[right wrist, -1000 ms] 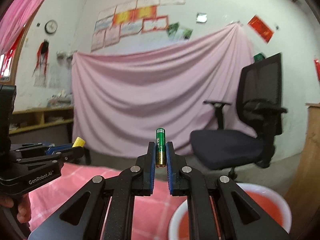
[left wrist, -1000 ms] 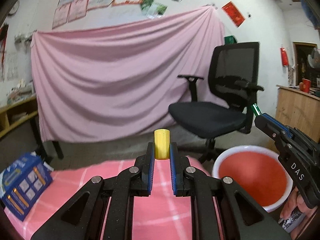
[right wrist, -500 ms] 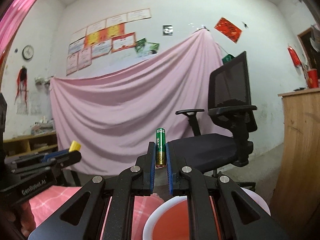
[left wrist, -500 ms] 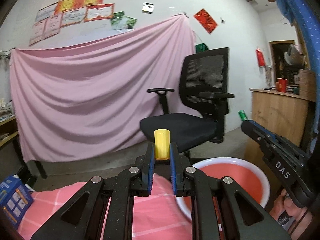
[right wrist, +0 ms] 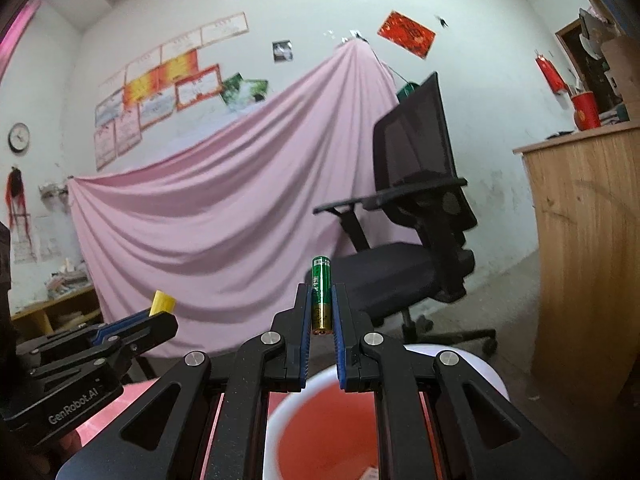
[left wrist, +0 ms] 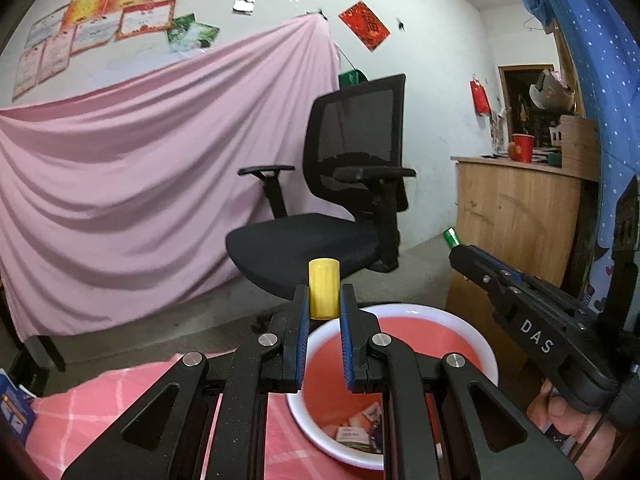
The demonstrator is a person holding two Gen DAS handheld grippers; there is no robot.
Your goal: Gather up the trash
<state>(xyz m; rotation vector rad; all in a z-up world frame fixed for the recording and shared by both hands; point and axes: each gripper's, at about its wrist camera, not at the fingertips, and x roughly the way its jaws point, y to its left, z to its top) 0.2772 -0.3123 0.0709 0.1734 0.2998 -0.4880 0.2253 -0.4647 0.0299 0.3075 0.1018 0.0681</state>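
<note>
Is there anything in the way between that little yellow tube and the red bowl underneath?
Nothing visible. The left claw holds the yellow tube over the open red basin, with only air below. The right claw grips a green battery off to the side.

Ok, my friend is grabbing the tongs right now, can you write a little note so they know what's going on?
Left tongs: shut on the yellow cylinder, held upright above the near rim of the red basin.
Right tongs: shut on the green battery, also upright, above the basin.
Basin: beside the pink checked cloth, with some wrappers already at the bottom.
Done: both bits picked up and brought over the basin.
Left: open each pair of tongs so the cylinder and battery drop in. A blue box lies at the cloth's far left edge; it may need collecting too.
</note>
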